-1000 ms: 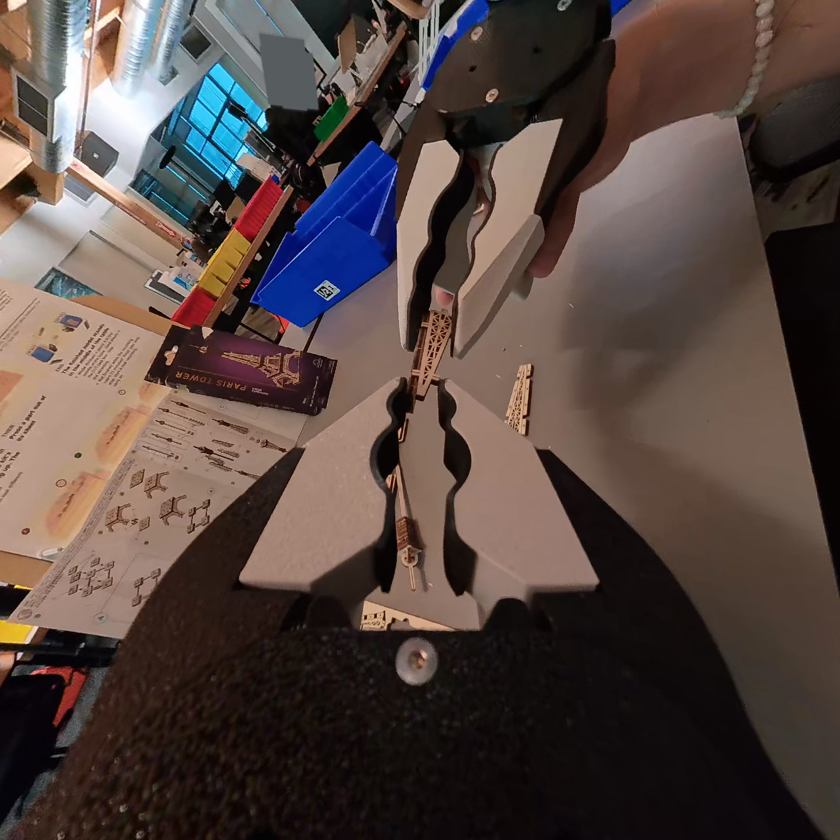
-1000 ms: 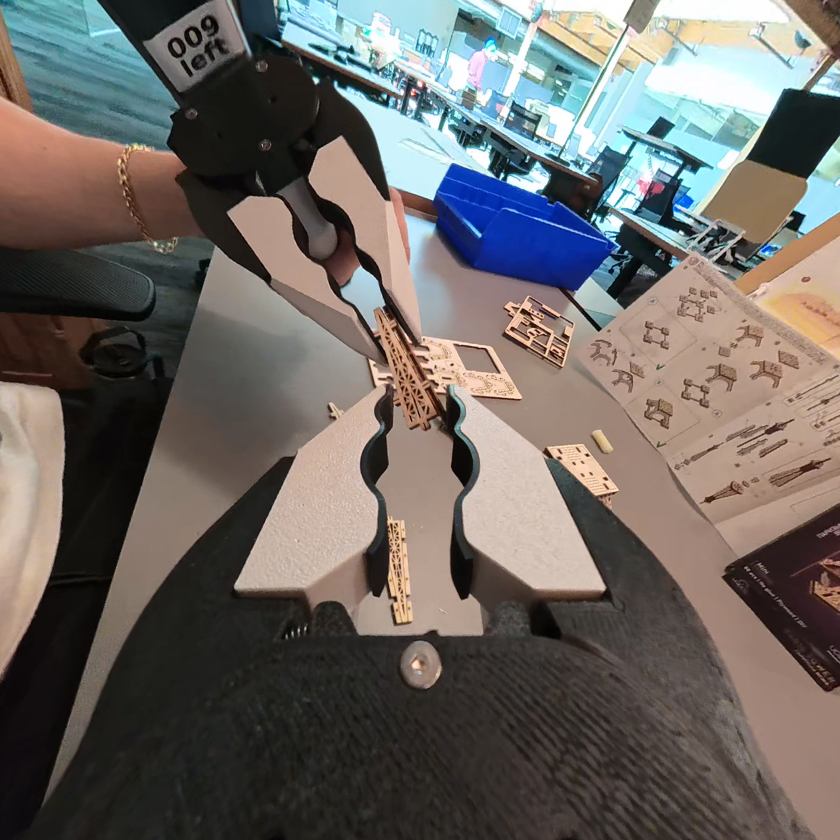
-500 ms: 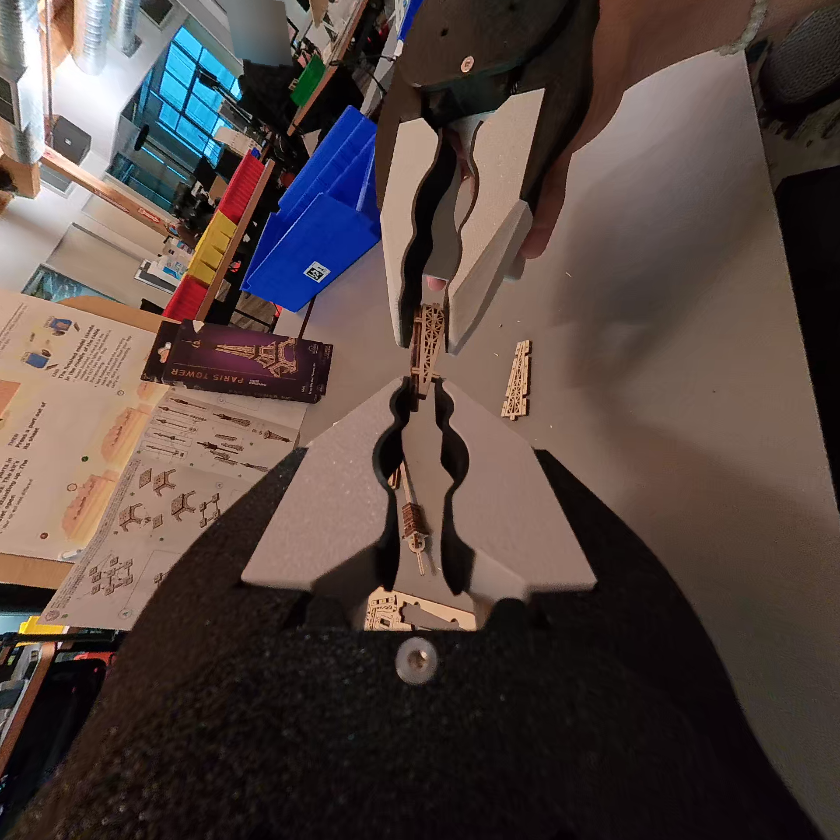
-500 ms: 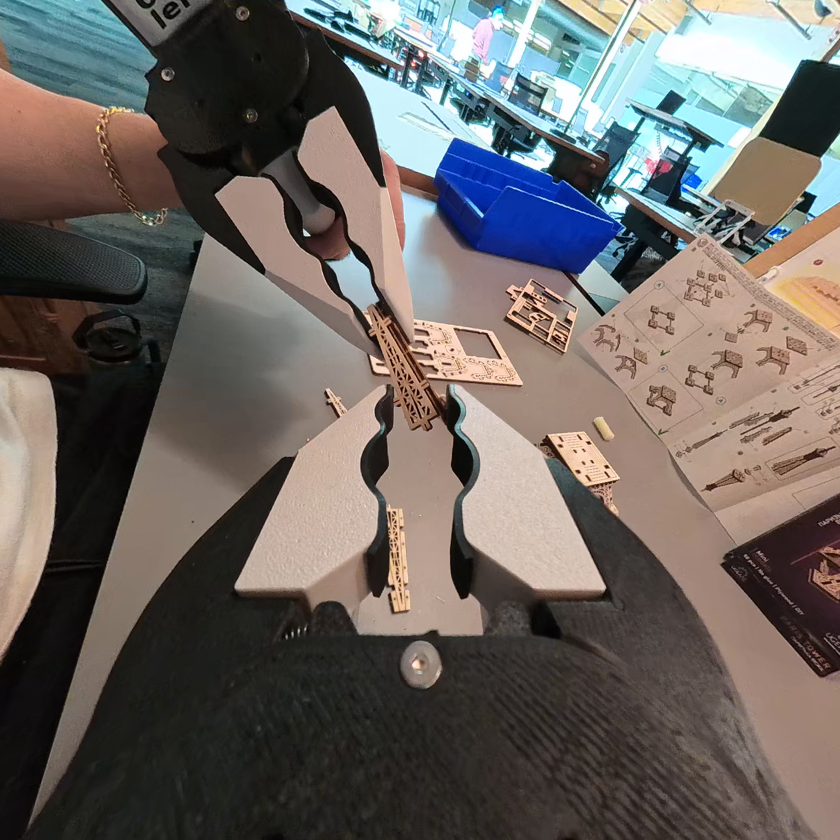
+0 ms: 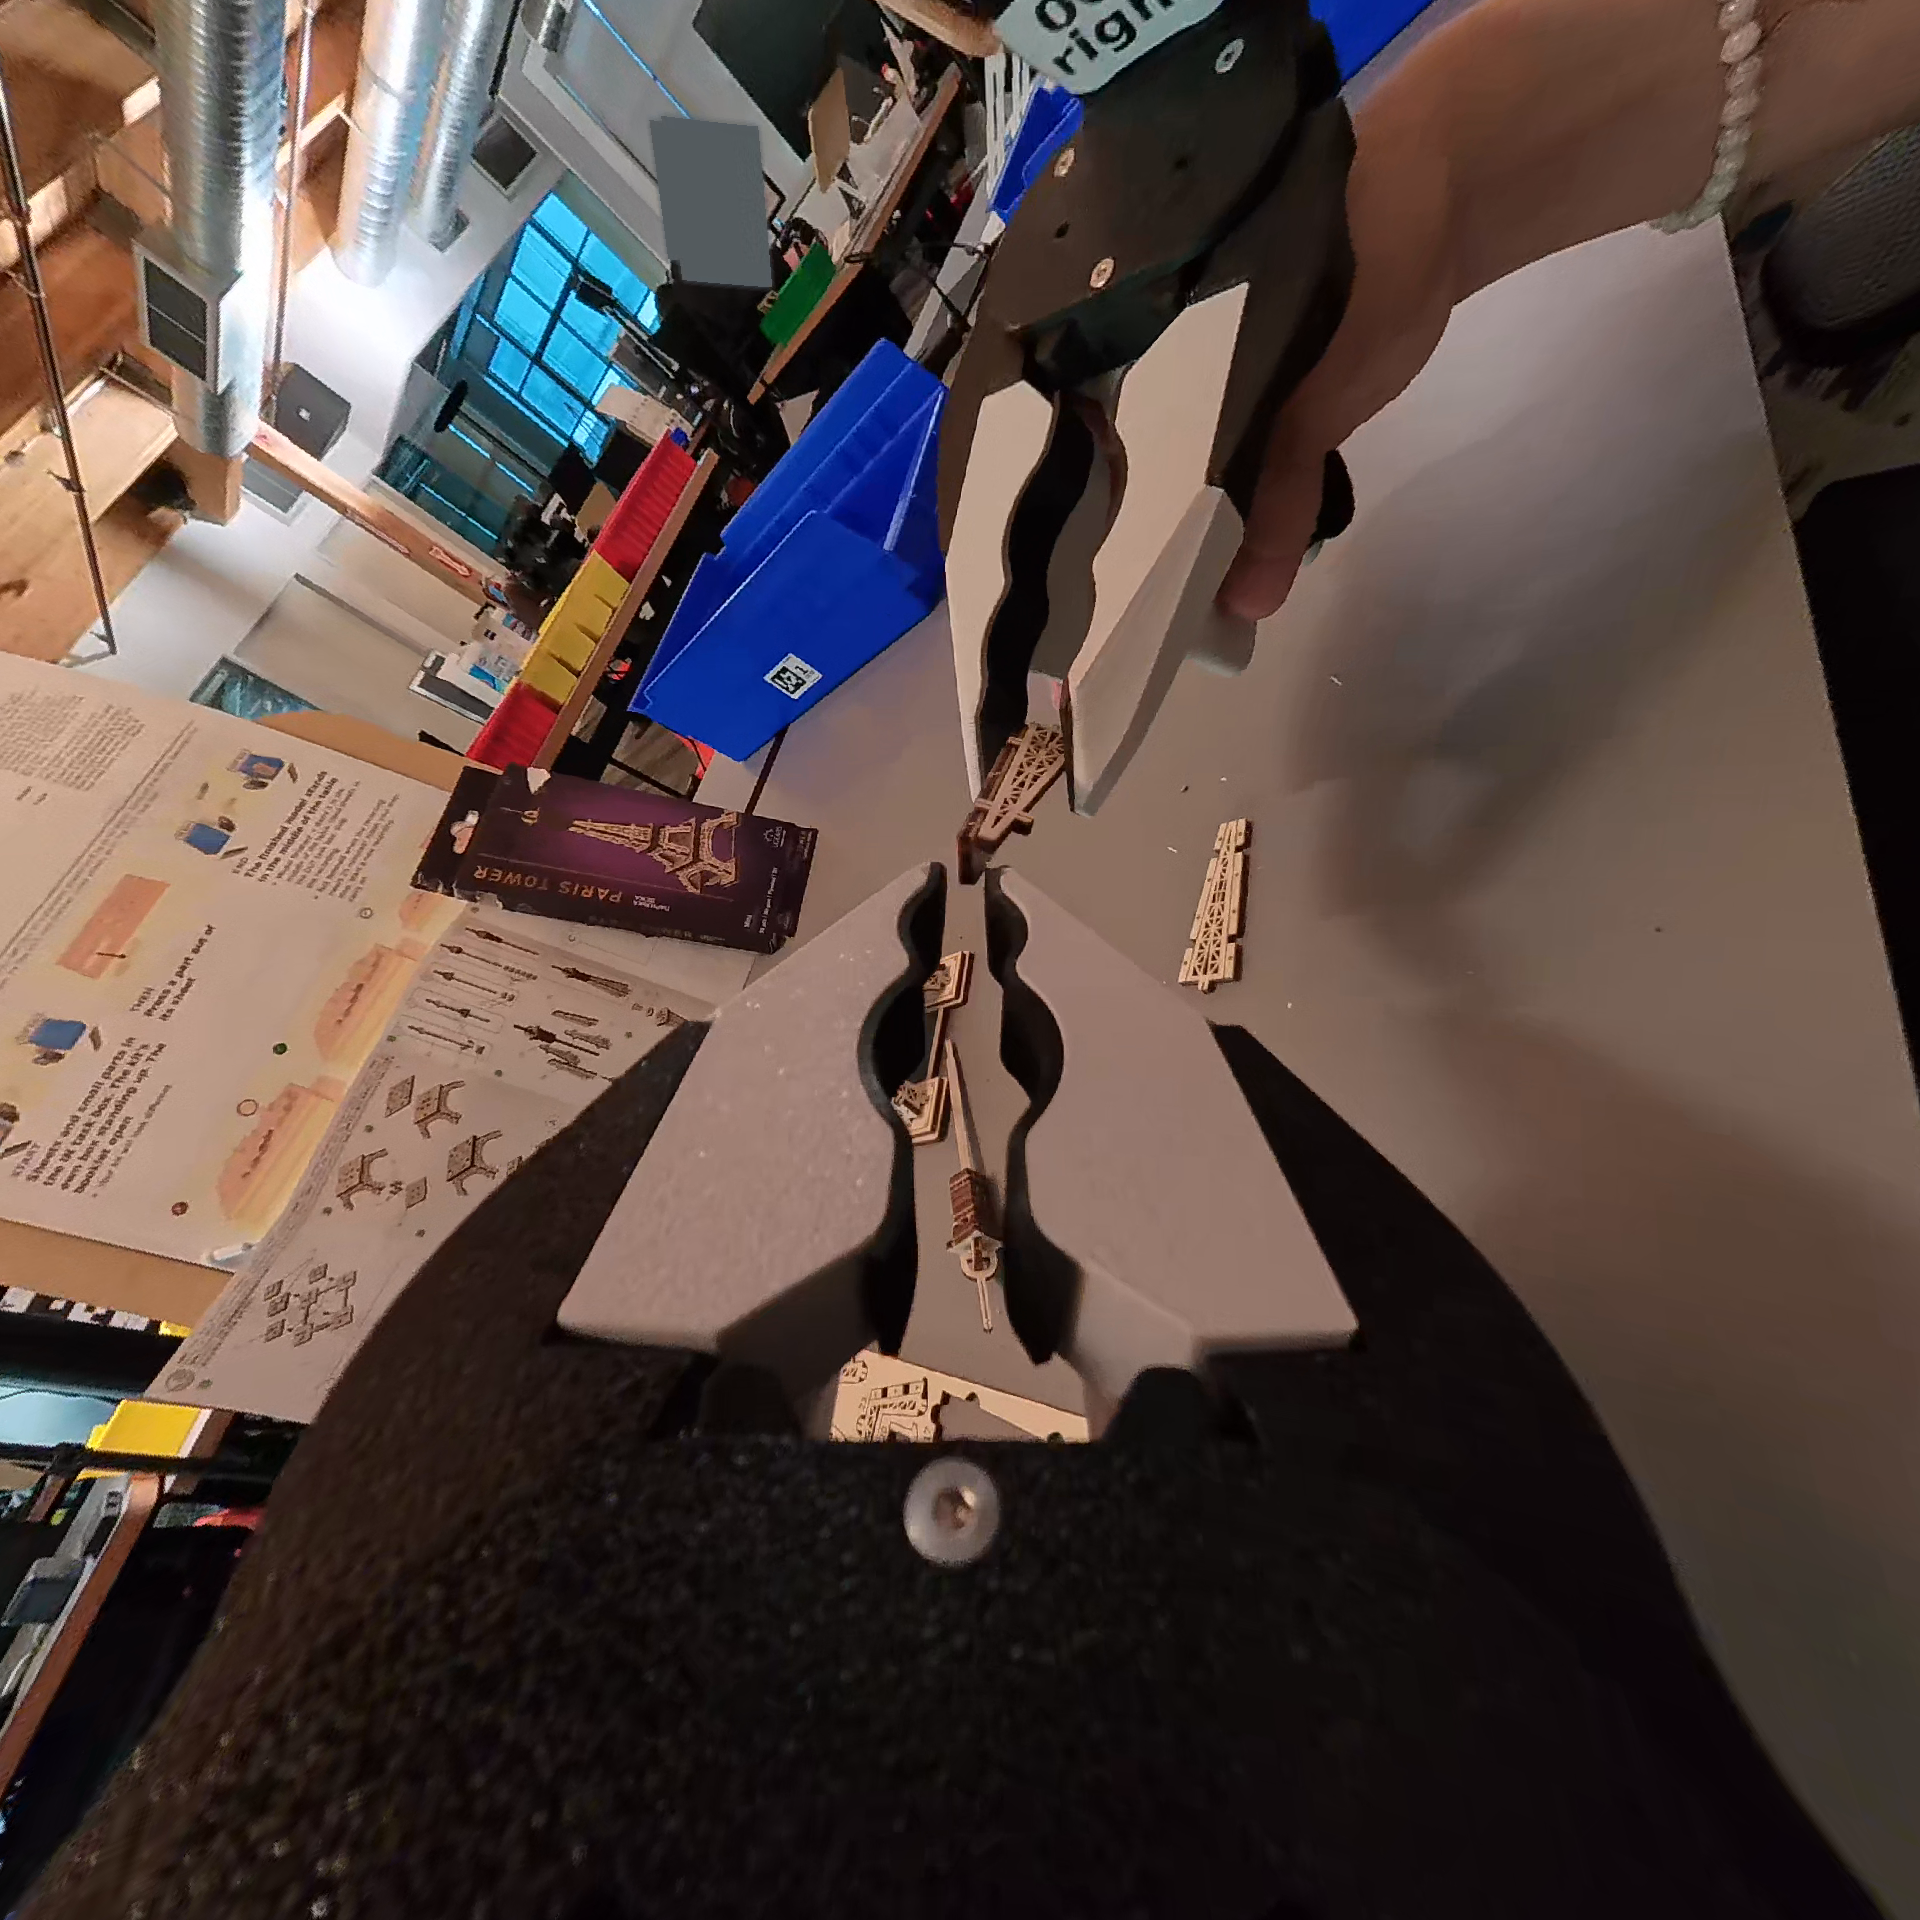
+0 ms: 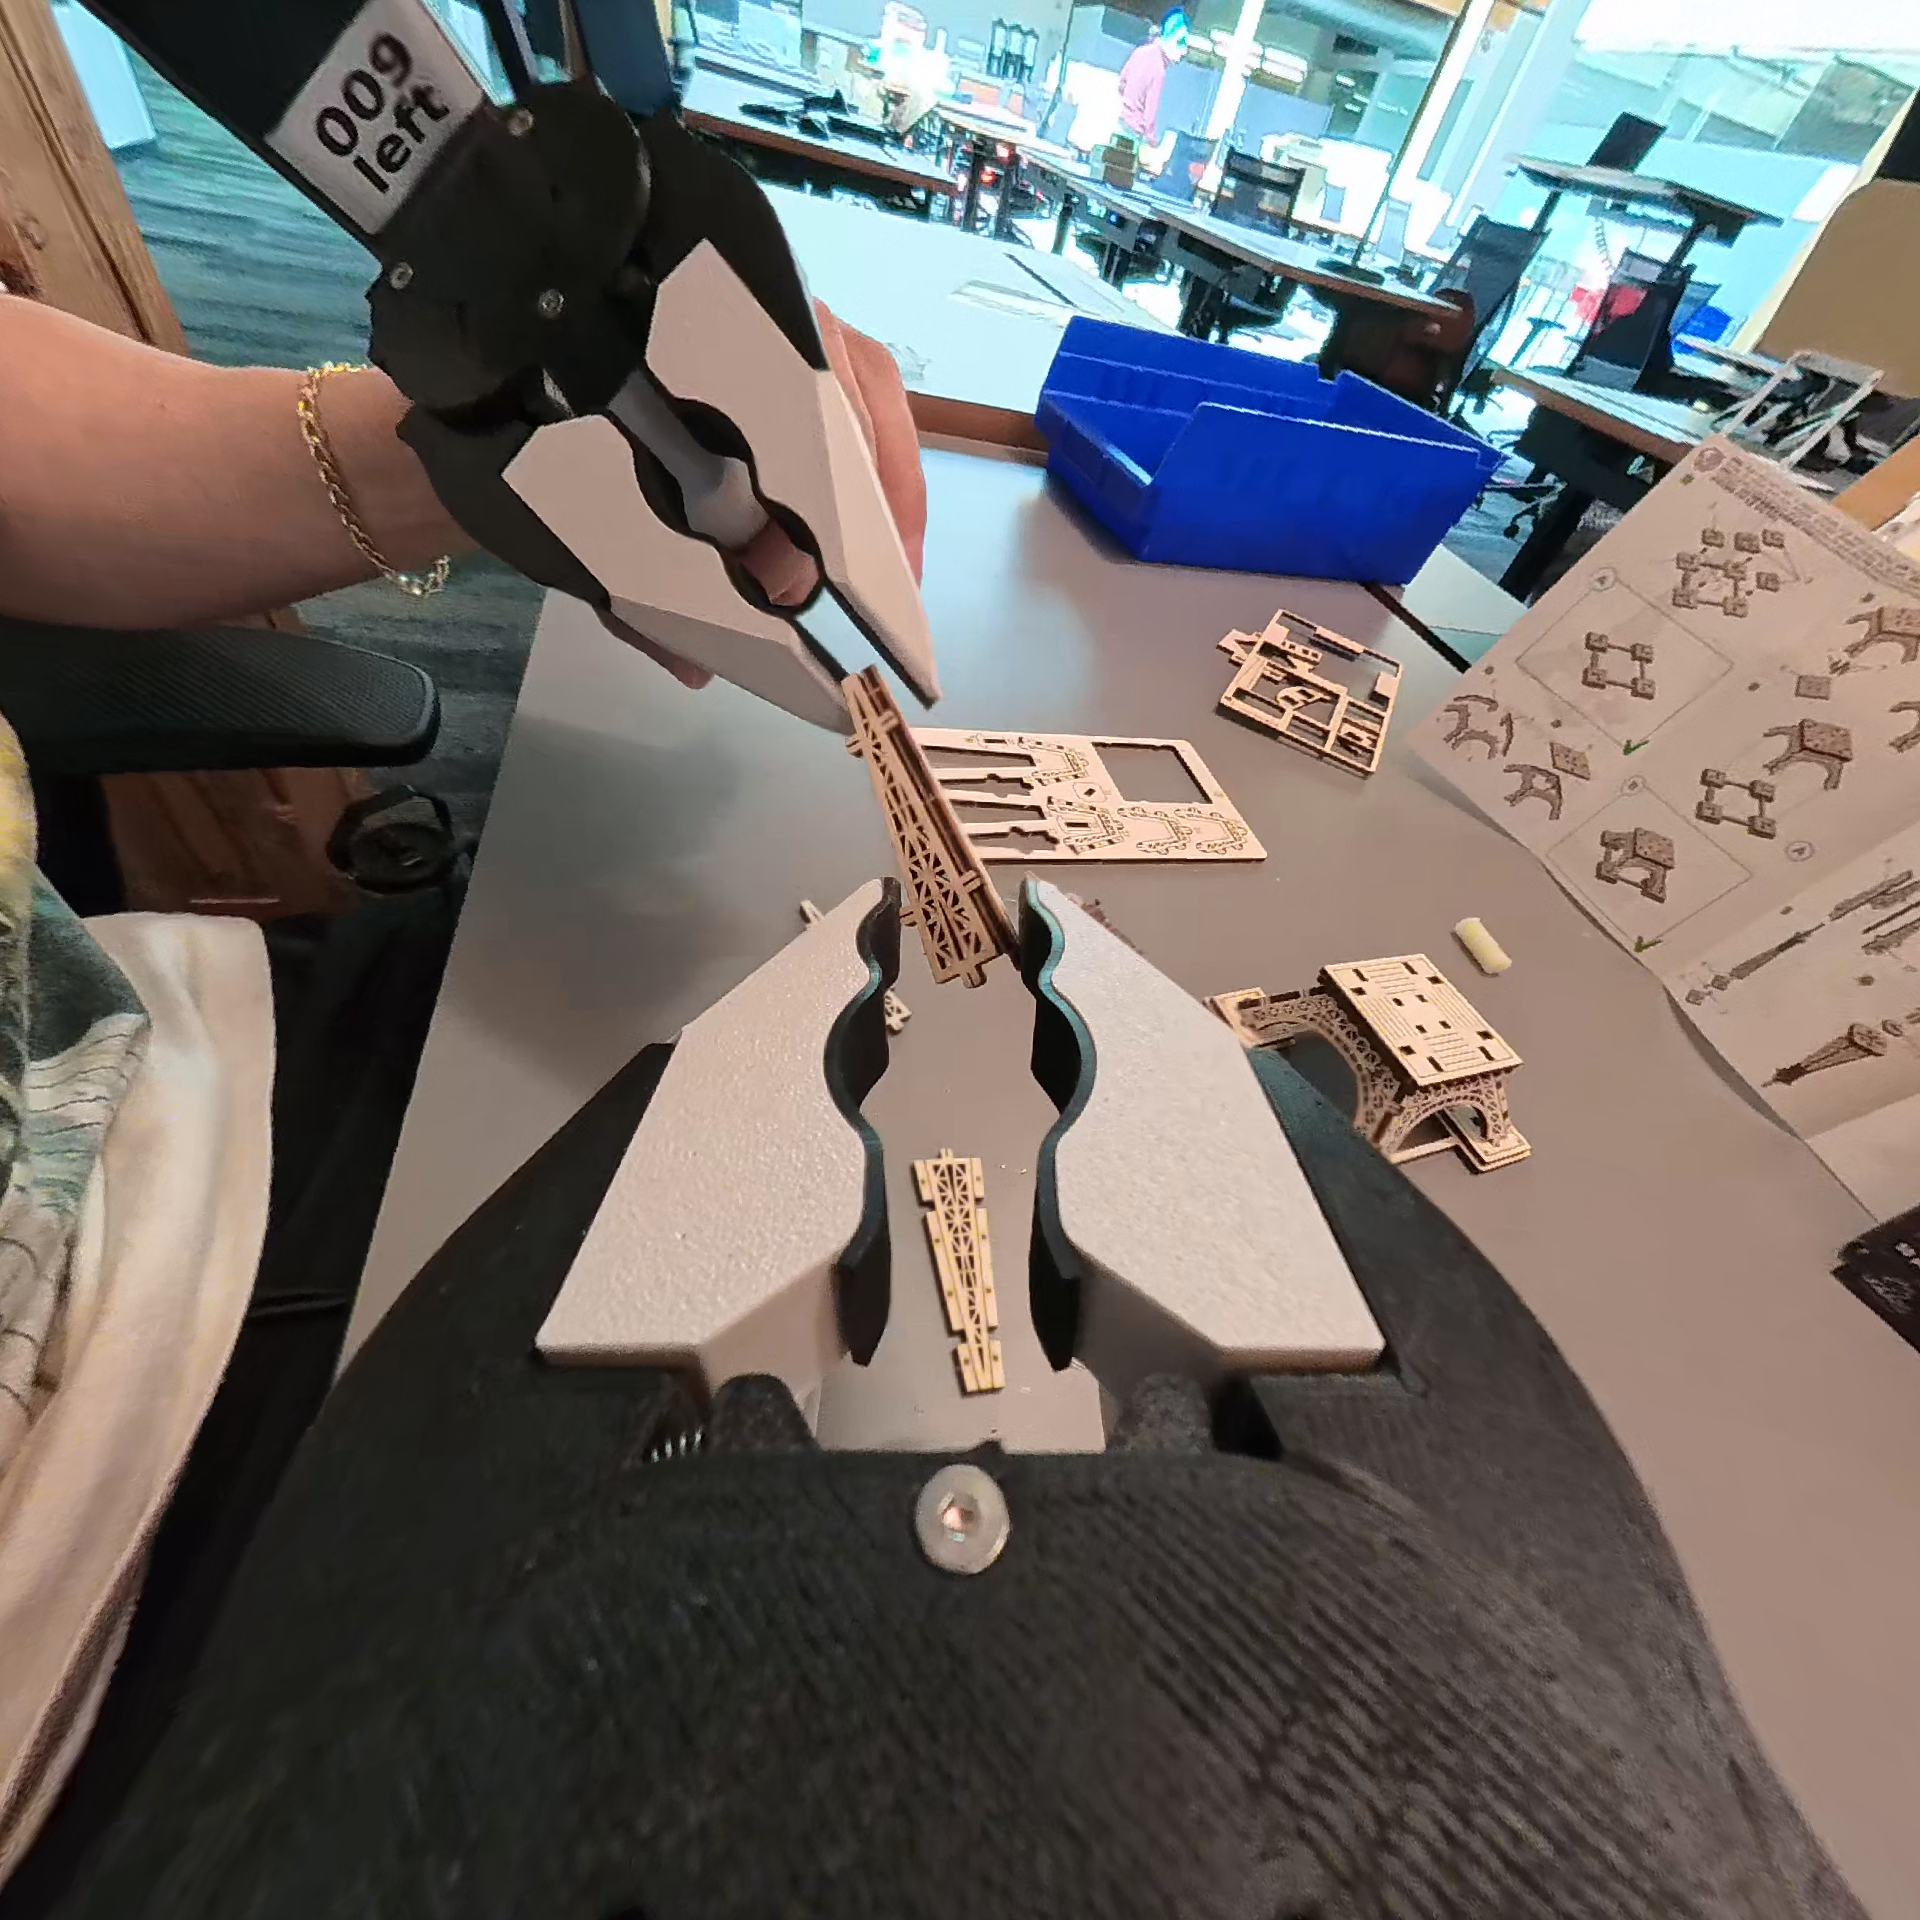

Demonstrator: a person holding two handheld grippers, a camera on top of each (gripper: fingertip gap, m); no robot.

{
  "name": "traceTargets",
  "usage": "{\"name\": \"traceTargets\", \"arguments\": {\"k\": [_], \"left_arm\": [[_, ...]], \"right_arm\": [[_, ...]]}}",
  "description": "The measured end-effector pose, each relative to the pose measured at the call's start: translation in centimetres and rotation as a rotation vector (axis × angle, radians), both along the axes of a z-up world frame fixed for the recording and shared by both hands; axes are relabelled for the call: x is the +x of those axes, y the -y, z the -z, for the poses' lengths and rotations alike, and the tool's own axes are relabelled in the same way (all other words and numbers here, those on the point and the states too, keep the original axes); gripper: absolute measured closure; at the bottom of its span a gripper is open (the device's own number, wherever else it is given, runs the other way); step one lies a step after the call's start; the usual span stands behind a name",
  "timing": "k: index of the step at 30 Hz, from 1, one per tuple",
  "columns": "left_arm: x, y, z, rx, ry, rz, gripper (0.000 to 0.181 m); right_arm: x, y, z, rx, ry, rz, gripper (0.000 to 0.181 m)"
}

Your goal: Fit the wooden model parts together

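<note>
I see my left gripper (image 6: 883, 696) closed on the upper end of the lattice tower piece (image 6: 930, 842). Its lower end sits between the fingertips of my right gripper (image 6: 951, 914), which pinches it, above the counter (image 6: 644, 790).
</note>
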State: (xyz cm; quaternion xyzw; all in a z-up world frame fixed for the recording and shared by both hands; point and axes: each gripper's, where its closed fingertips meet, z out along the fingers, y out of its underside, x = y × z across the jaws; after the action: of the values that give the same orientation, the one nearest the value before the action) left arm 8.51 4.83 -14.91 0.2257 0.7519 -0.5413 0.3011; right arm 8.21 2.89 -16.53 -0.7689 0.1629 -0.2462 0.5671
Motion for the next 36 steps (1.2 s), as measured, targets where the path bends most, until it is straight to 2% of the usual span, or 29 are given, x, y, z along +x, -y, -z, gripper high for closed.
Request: {"name": "traceTargets", "arguments": {"k": [7,14,22,30,36], "left_arm": [[-0.7,-0.3,-0.2,0.019,0.013,0.029,0.168],[-1.2,-0.2,0.5,0.051,0.005,0.053,0.174],[-0.9,-0.3,1.2,0.083,-0.078,0.051,0.175],[-0.9,-1.0,0.5,-0.016,-0.284,0.125,0.175],[-1.1,-1.3,0.1,-0.041,-0.297,0.159,0.175]], "right_arm": [[-0.3,-0.2,0.4,0.039,-0.067,-0.029,0.161],[-0.4,-0.5,0.8,0.012,-0.078,-0.032,0.161],[-0.3,-0.4,0.8,-0.029,-0.036,-0.020,0.161],[-1.0,-0.6,-1.2,-0.060,0.206,-0.047,0.161],[-1.3,-0.5,-1.9,-0.104,0.314,-0.049,0.164]]}}
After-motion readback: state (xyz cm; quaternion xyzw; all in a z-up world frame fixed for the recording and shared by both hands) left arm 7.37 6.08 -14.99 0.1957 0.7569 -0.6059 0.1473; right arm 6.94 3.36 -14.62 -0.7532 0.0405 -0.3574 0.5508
